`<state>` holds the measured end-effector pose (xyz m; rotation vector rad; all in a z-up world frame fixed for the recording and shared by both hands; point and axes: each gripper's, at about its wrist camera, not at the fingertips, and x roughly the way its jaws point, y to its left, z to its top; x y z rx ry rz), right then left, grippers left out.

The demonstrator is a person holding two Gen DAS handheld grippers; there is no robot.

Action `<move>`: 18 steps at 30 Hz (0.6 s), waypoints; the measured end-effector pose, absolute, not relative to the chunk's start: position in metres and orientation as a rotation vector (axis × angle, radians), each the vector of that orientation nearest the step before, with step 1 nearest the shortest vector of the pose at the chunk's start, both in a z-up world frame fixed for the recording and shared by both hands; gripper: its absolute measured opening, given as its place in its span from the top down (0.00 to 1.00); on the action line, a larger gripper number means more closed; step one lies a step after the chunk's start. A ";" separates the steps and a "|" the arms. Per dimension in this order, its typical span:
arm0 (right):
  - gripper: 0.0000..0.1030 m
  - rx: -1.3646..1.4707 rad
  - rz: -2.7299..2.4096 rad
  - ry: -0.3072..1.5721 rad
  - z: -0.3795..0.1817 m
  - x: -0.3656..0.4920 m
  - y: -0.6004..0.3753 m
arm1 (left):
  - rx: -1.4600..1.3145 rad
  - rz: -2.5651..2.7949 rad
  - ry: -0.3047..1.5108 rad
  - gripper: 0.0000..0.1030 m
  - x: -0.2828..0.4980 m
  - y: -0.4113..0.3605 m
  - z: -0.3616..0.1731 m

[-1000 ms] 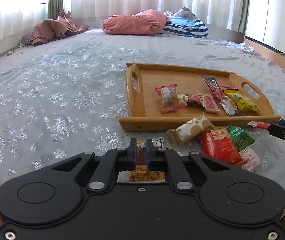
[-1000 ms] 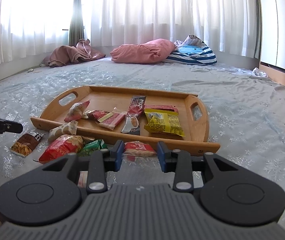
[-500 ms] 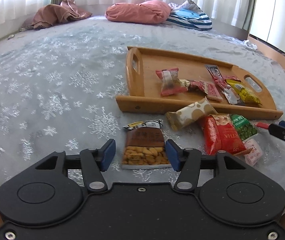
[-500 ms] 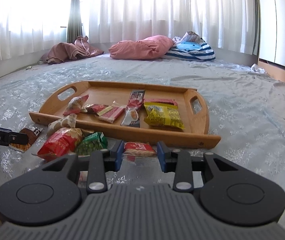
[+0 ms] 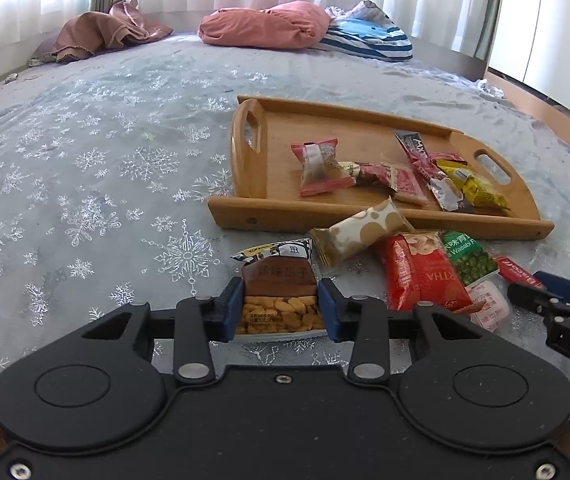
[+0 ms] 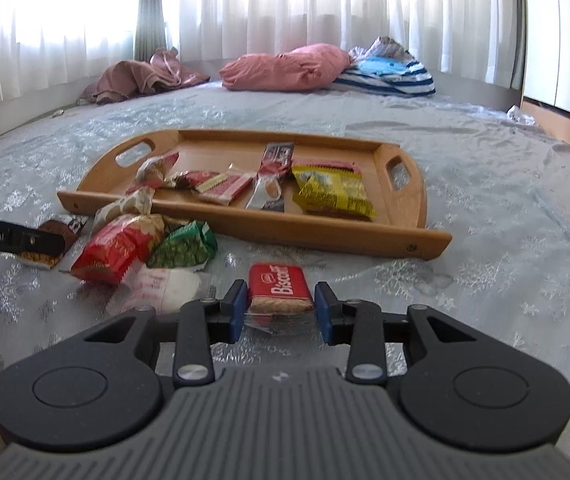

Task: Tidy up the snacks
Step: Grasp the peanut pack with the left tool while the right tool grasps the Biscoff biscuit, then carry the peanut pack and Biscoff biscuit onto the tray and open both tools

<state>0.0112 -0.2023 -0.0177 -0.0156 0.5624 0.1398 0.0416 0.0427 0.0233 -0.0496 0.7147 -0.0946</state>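
Note:
A brown nut packet (image 5: 279,300) lies on the bedspread before the wooden tray (image 5: 365,220). My left gripper (image 5: 280,312) straddles it, jaws closing, and both blue pads meet its side edges. A red Biscoff biscuit pack (image 6: 279,288) lies between the pads of my right gripper (image 6: 279,312), whose jaws are opening; the left pad is at its edge and the right pad stands apart from it. Several snacks lie in the tray (image 6: 325,236). The left gripper's finger (image 6: 13,236) shows at the far left of the right wrist view.
A beige dotted pack (image 5: 361,234), a red bag (image 5: 421,272), a green wasabi pea pack (image 5: 469,260) and a pink-white pack (image 5: 489,304) lie loose between the two grippers. Pillows (image 6: 285,68) and bundled cloth (image 6: 145,76) sit at the far edge of the bed.
The left gripper went from shut to wide open around the nut packet, then narrowed onto it. The right gripper's pads spread away from the biscuit pack that they had pinched.

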 end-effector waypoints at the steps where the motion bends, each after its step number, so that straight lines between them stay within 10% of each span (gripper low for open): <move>1: 0.56 -0.011 0.145 0.567 -0.018 0.011 -0.202 | -0.050 -0.093 0.714 0.63 0.041 0.043 0.024; 9: 0.40 0.060 0.145 0.563 -0.015 0.020 -0.208 | -0.059 -0.087 0.704 0.63 0.040 0.046 0.030; 18: 0.52 0.018 0.121 0.600 -0.020 0.036 -0.198 | -0.059 -0.094 0.694 0.63 0.039 0.043 0.035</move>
